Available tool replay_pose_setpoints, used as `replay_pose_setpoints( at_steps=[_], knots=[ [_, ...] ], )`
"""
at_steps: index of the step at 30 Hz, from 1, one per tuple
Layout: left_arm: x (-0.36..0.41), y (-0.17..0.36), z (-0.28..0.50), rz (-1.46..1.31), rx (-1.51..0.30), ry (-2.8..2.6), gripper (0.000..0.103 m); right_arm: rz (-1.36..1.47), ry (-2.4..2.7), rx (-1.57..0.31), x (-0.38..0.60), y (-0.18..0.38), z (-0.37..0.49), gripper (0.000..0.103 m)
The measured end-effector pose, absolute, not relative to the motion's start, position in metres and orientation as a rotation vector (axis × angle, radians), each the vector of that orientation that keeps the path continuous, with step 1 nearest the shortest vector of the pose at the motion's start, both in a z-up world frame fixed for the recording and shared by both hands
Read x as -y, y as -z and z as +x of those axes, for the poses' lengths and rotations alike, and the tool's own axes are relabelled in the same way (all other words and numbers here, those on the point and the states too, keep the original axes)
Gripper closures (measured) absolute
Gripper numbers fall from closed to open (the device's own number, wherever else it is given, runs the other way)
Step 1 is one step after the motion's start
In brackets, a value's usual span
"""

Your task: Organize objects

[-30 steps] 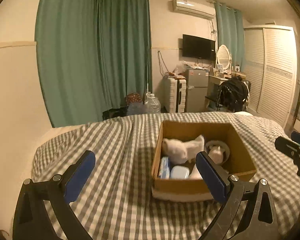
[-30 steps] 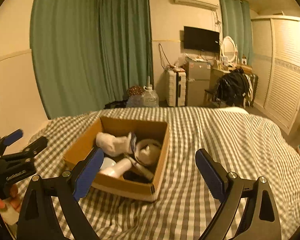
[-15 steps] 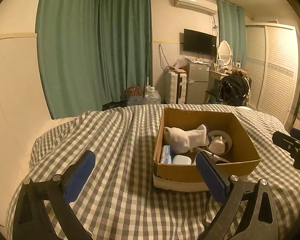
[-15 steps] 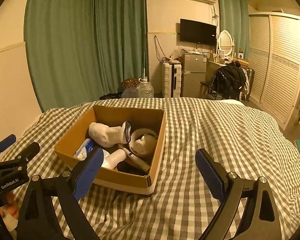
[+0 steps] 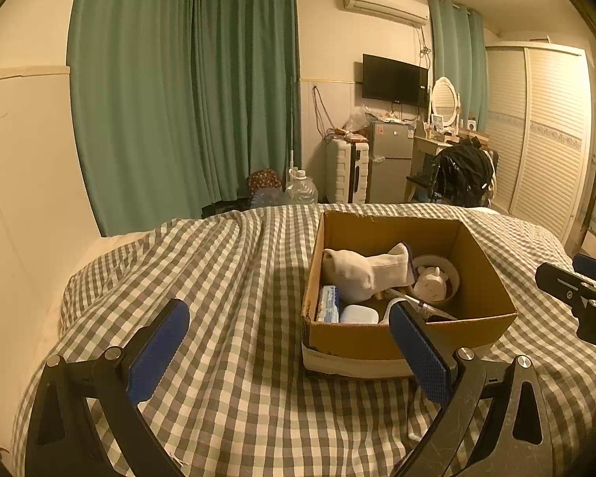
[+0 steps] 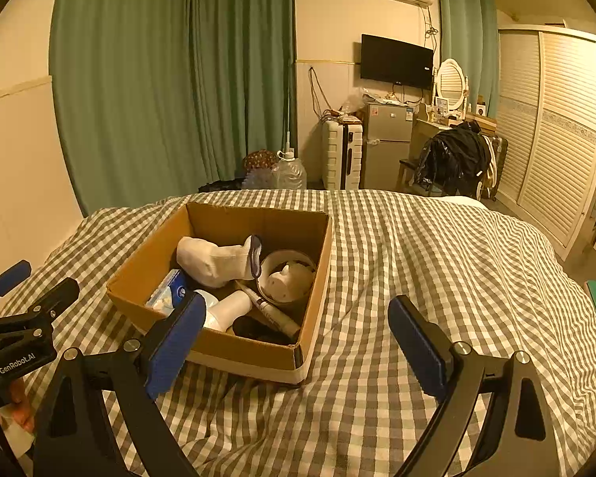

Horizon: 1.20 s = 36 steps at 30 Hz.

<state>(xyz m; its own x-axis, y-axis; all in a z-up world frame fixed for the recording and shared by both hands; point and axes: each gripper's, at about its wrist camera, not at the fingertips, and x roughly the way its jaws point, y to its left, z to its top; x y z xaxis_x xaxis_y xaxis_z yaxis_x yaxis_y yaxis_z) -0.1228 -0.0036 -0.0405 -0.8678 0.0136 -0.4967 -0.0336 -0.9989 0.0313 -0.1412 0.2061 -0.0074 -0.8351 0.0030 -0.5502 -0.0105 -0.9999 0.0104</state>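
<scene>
An open cardboard box (image 5: 492, 290) (image 6: 139, 266) sits on a checked bedspread. It holds a white sock (image 5: 361, 270) (image 6: 214, 260), a round bowl with a small white figure (image 5: 431, 284) (image 6: 288, 280), a blue tissue pack (image 5: 326, 303) (image 6: 167, 290), a white case (image 5: 359, 314), a white bottle (image 6: 228, 310) and a marker (image 6: 270, 310). My left gripper (image 5: 288, 348) is open and empty, near the box's front left. My right gripper (image 6: 298, 342) is open and empty, near the box's front right corner.
The checked bedspread (image 5: 218, 278) (image 6: 437, 262) spreads to both sides of the box. Beyond the bed stand green curtains (image 5: 186, 91), a white suitcase (image 5: 345, 169), a small fridge (image 5: 389, 161), a chair with a black bag (image 5: 463, 175) and a louvred wardrobe (image 5: 544, 139).
Both grippers have risen and tilted down a little, so the box sits lower and closer in both views. The box's contents have not moved.
</scene>
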Motion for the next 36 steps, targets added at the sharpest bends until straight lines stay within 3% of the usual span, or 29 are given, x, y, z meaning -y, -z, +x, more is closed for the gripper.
replay_pose_setpoints(
  at_steps=[36],
  knots=[
    [0.0021,0.0399,-0.1206,-0.797,-0.063,-3.014,0.0,-0.932,-2.996,0.015,-0.2011,0.0113,-0.143,0.01]
  ],
)
